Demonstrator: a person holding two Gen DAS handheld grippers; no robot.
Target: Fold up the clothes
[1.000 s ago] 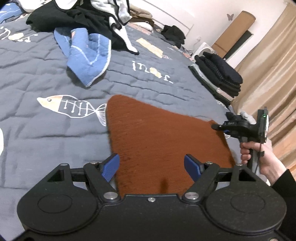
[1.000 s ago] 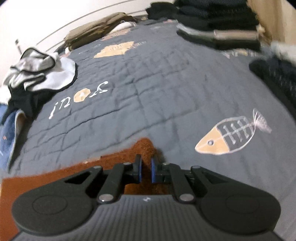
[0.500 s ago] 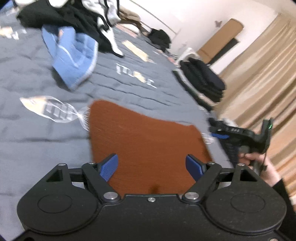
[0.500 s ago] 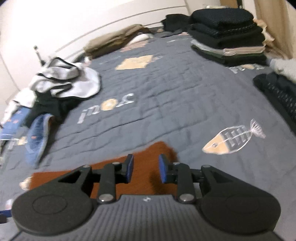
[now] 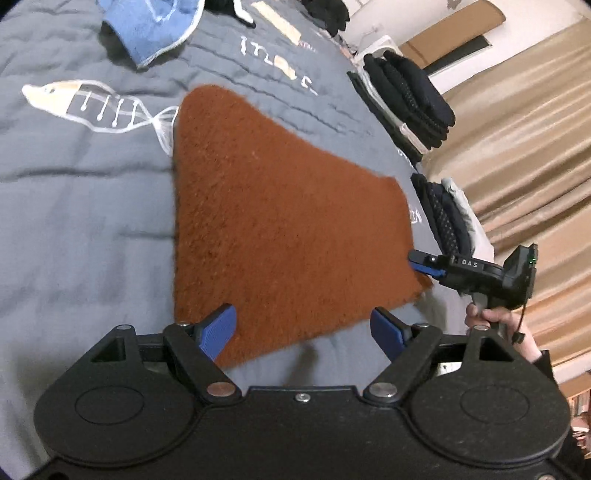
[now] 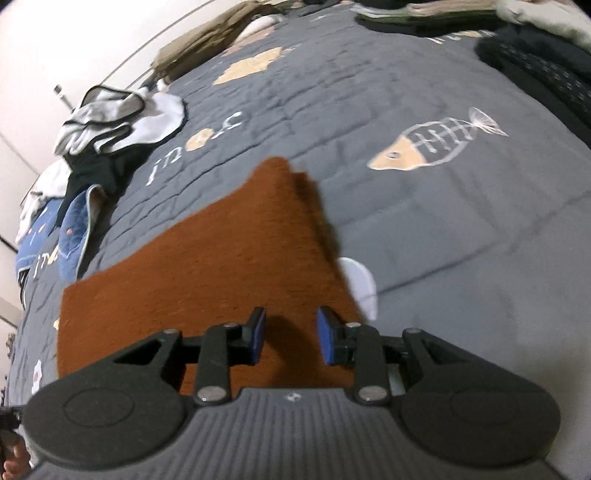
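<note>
A grey quilted bedspread (image 5: 92, 229) covered the bed, printed with fish-skeleton motifs (image 6: 428, 142) and pale lettering (image 5: 280, 64). In the left wrist view, tan curtains (image 5: 524, 155) hung in long folds at about three o'clock — beyond the bed's edge. A white wall (image 5: 417, 14) stood at one o'clock, with a brown board (image 5: 454, 31) leaning against it and a small dark butterfly shape (image 5: 453, 3) above. In the right wrist view, a pale wall (image 6: 74, 48) filled the ten-to-eleven o'clock corner, crossed by a thin curved line (image 6: 162, 35) — possibly the bed's rim, though too blurred to tell. The light was even and soft, indoors.
</note>
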